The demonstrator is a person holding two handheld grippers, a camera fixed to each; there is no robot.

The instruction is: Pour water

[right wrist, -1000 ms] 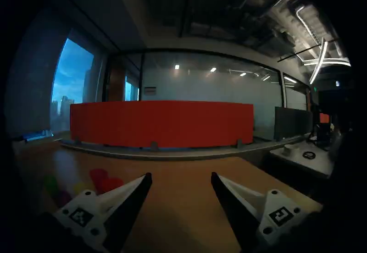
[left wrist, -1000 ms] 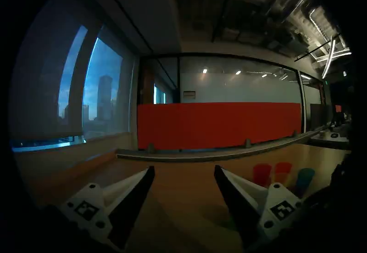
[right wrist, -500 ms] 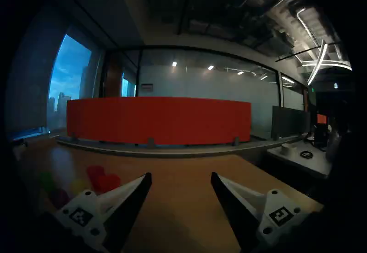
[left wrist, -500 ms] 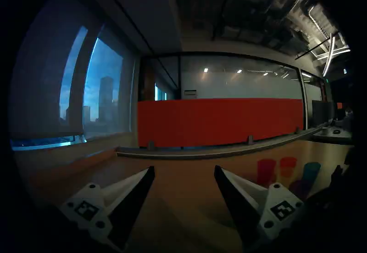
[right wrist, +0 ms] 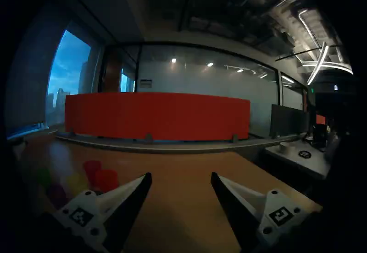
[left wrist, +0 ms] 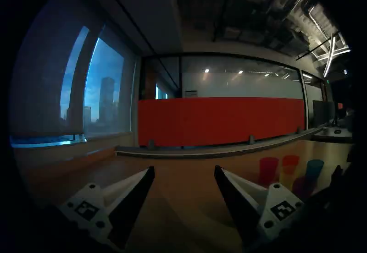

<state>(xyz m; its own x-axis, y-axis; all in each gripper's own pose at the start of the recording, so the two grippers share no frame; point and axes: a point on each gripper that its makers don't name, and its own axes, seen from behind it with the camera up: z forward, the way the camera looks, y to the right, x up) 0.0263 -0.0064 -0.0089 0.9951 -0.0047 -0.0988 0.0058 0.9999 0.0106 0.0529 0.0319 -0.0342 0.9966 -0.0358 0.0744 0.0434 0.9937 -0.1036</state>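
Two hand-held grippers, left [left wrist: 183, 167] & right [right wrist: 180, 174], apart, empty; dim cups [left wrist: 268, 170] partly hidden behind fingers [left wrist: 247, 202].

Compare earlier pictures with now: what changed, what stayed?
Both views tipped slightly downward: the red partition sits higher, the coloured cups show more fully. Nothing taken or released. The left gripper and right gripper stay open and empty; cups stand as before.

Cups standing upright in a close cluster on the table [left wrist: 183, 193]. Left gripper view: red cup [left wrist: 268, 170], orange cup [left wrist: 290, 165], blue cup [left wrist: 314, 169], and a purple cup [left wrist: 300, 187] in front of them. Right gripper view: dimmer shapes beside the two reddish ones, probably a green cup [right wrist: 44, 178] and a yellow cup [right wrist: 73, 183]. Whether the cups hold anything cannot be told.
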